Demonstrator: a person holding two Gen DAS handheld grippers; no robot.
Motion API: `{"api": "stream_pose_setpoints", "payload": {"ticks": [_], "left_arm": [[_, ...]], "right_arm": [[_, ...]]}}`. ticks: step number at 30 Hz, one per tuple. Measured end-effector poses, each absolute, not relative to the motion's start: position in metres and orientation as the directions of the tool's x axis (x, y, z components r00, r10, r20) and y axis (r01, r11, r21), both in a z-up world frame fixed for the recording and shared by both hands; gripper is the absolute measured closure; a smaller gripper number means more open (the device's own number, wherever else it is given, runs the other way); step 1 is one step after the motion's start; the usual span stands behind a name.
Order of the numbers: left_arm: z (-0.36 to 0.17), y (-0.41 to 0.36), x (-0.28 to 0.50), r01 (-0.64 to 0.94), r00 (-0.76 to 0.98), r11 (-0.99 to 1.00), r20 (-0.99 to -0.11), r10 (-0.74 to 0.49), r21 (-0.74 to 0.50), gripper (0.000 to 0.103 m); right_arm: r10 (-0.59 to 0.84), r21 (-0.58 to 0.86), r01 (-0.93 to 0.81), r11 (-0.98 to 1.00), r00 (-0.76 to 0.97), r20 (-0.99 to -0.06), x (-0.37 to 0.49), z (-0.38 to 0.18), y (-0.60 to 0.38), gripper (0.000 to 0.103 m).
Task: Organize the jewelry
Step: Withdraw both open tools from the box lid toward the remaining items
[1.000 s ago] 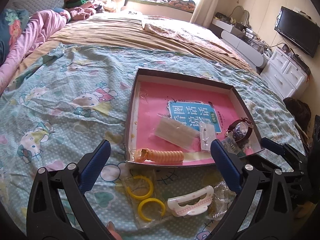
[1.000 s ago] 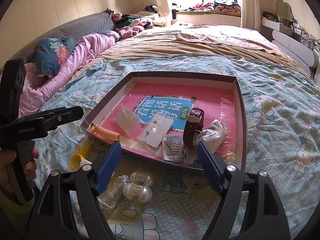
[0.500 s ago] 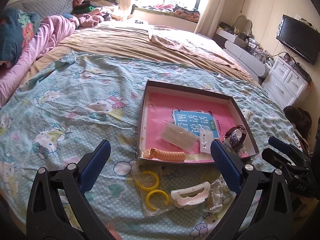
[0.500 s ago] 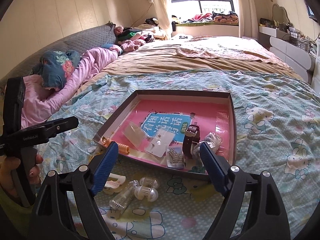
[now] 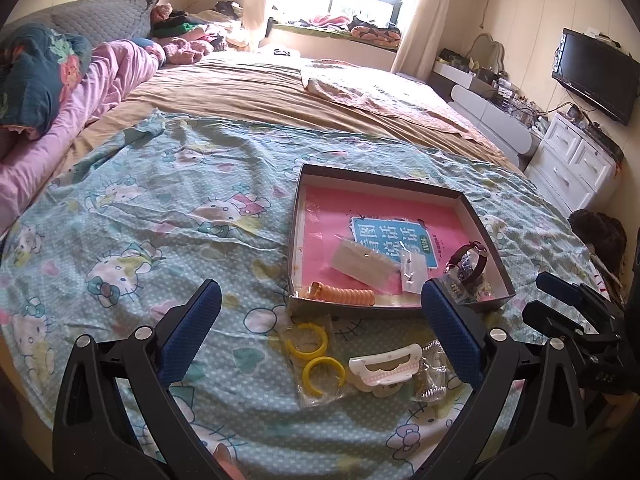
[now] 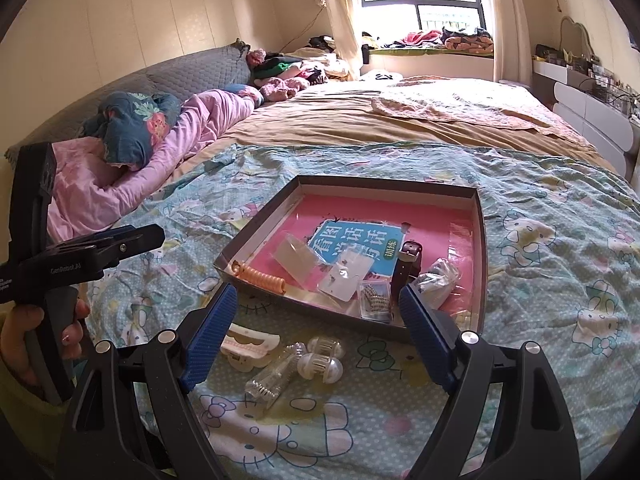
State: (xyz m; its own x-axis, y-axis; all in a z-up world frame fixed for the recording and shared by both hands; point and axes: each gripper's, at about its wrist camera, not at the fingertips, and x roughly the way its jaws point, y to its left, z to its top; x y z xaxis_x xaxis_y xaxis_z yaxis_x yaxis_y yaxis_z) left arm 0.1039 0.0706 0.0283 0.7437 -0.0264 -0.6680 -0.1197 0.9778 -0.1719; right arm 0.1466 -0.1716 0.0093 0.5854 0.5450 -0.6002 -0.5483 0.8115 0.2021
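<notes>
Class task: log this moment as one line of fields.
left gripper: open, empty | right gripper: open, empty | shallow pink-lined cardboard tray: holds brown-strap watch | on bedspread: yellow plastic rings

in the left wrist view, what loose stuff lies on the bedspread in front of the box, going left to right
yellow rings in a clear bag → white and pink hair clip → clear bag with a spiral hair tie

bedsheet [image 5: 160,208]: printed cloth, wrinkled | tray [image 6: 482,240]: matt cardboard | bangles [image 5: 314,356]: glossy yellow plastic
</notes>
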Motion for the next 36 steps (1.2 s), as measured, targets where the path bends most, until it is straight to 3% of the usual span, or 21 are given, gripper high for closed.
{"api": "stream_pose_setpoints", "payload": {"ticks": [36], "left_arm": [[-0.005, 0.058, 0.067, -0.11, 0.677, 0.989, -0.736, 0.002, -0.099, 0.009]], "right_arm": [[0.544, 0.193, -0.604, 0.773, 0.476, -0.69, 0.104, -0.027, -0.158, 0.021]]}}
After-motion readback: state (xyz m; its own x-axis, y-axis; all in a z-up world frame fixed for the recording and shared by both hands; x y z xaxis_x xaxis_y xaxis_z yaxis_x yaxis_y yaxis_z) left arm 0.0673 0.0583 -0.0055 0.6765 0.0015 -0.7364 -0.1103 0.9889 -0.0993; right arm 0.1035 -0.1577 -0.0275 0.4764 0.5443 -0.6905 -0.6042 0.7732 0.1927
